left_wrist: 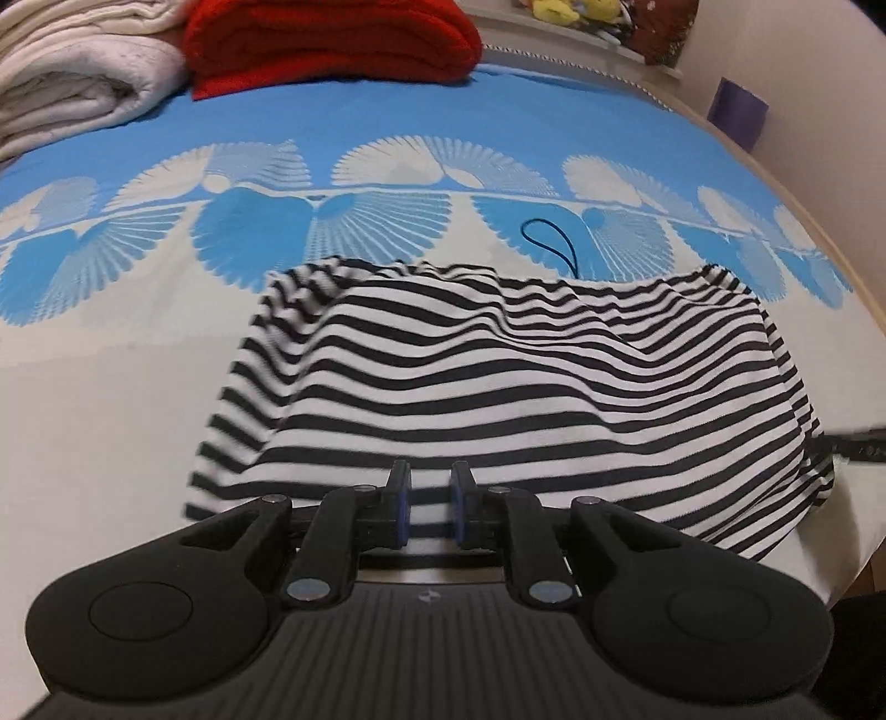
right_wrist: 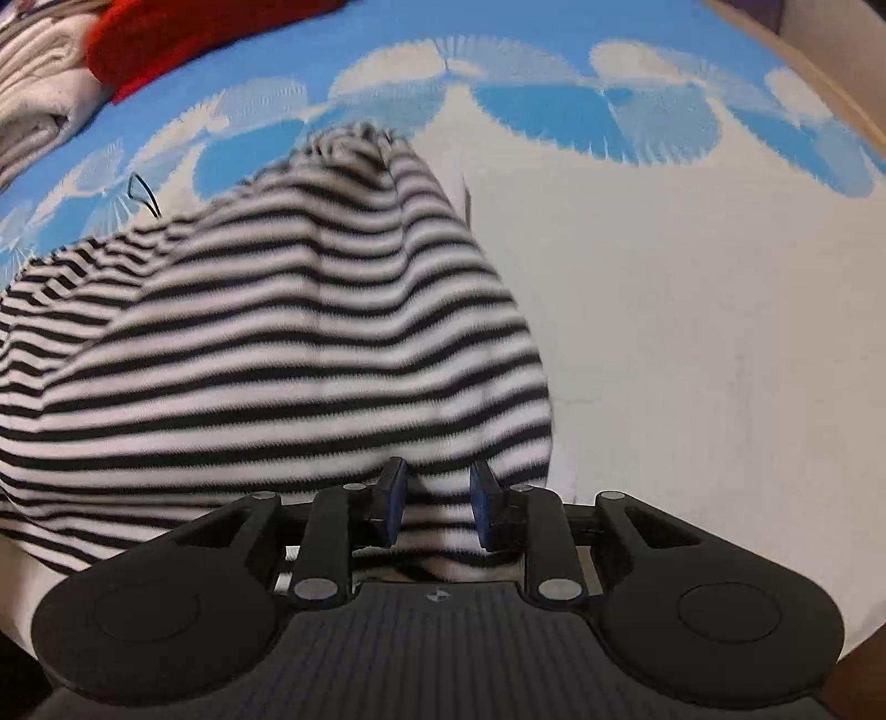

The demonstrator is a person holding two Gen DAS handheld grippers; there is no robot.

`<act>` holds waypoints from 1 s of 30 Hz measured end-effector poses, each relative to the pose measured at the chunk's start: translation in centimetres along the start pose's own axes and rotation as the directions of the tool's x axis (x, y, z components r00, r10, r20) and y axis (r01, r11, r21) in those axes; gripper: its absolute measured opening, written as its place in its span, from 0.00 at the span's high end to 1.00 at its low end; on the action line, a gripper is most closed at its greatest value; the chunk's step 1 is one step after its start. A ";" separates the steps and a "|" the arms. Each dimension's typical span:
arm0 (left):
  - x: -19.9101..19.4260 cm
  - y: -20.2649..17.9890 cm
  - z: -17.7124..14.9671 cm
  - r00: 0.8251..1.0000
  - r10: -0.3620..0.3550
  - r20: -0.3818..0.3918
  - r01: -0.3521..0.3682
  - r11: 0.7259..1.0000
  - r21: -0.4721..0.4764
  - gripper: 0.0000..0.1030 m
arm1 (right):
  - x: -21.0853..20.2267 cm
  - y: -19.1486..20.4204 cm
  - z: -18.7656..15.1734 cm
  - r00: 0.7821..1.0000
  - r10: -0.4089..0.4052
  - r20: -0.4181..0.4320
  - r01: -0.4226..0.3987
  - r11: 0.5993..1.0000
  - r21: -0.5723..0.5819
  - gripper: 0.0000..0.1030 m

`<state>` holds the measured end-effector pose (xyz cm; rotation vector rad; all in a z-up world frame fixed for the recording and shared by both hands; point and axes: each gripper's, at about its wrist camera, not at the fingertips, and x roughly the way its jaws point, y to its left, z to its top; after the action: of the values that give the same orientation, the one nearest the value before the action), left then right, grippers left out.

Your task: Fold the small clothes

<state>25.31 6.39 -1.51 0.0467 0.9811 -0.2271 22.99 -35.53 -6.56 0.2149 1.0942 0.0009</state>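
A black-and-white striped garment (left_wrist: 498, 387) is lifted off the bed in a taut, draped sheet; it also fills the left of the right wrist view (right_wrist: 266, 343). My left gripper (left_wrist: 431, 498) is shut on the garment's near edge, with striped cloth pinched between its blue pads. My right gripper (right_wrist: 434, 498) is shut on the garment's near edge at its right side, cloth bunched between the blue pads. The cloth hangs between the two grippers and hides the bed under it.
The bed (left_wrist: 111, 415) has a blue and white sheet with fan patterns. A folded red blanket (left_wrist: 332, 44) and a white blanket (left_wrist: 72, 83) lie at the far left. A thin black cord loop (left_wrist: 548, 243) lies behind the garment. A wooden bed edge (right_wrist: 830, 94) runs along the right.
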 end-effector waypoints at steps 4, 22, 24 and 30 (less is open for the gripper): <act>1.4 -0.8 0.6 1.000 0.012 -0.021 -0.012 1.000 0.004 0.84 | -1.6 1.7 1.0 0.990 0.062 0.127 -0.056 0.997 -0.047 0.73; 6.9 -0.3 3.3 0.993 0.053 -0.105 -0.063 0.993 -0.096 0.84 | 4.1 5.8 4.8 0.998 0.022 0.059 -0.020 0.999 -0.032 0.63; 7.3 0.1 3.4 0.993 0.051 -0.107 -0.064 0.991 -0.119 0.85 | 4.3 5.5 4.9 0.998 0.016 0.053 -0.015 1.000 -0.015 0.60; 5.0 1.6 3.7 0.999 0.044 -0.026 -0.049 0.980 -0.192 0.84 | 3.2 4.9 4.8 0.996 0.032 0.086 -0.031 0.999 -0.010 0.59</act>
<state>31.37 6.61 -3.69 -0.1055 1.0189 -0.0878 29.25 -31.20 -6.41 0.2219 1.0042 0.0242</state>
